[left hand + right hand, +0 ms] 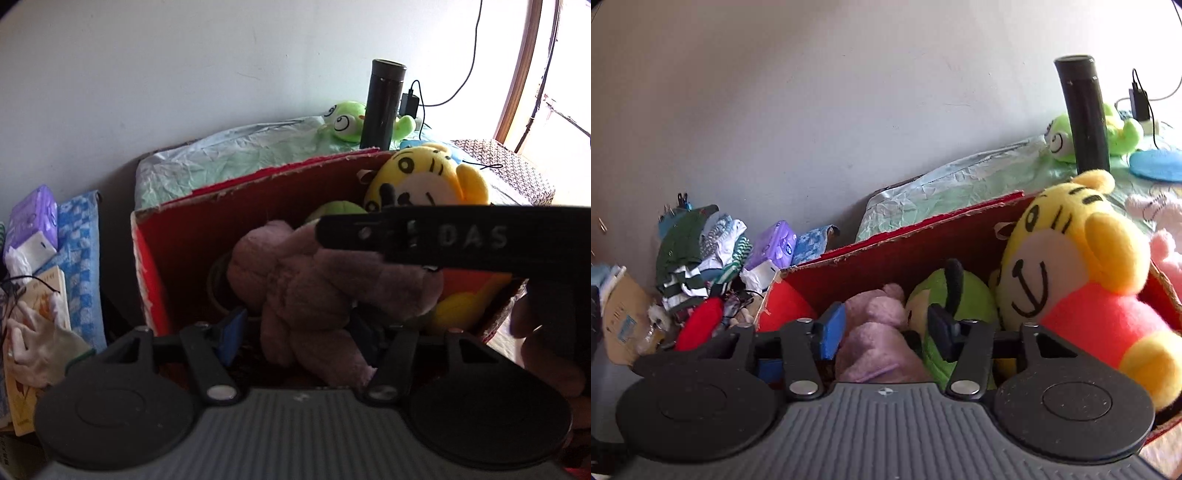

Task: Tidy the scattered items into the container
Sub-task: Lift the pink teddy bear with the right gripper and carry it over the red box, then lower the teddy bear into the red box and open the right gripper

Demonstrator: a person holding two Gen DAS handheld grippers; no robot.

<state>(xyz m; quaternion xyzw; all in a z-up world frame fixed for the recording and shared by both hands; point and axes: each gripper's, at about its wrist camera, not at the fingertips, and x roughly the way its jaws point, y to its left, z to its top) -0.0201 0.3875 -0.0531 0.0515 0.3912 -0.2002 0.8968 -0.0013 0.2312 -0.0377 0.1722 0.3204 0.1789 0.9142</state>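
Now we lower the purple plush point(314, 291), clamped in our left gripper point(295, 332), into the red box point(236, 206), tiger toy point(424, 181) at two o'clock; our right gripper point(882, 332) brackets it, fingers apart, steadying.

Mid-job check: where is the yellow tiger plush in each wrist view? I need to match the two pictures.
Left wrist: yellow tiger plush sits upper right of centre, at the red box's far right corner, partly behind a black bar.
Right wrist: it fills the right side, leaning in the same box.
Shared landmark: the tall black flask behind the box.
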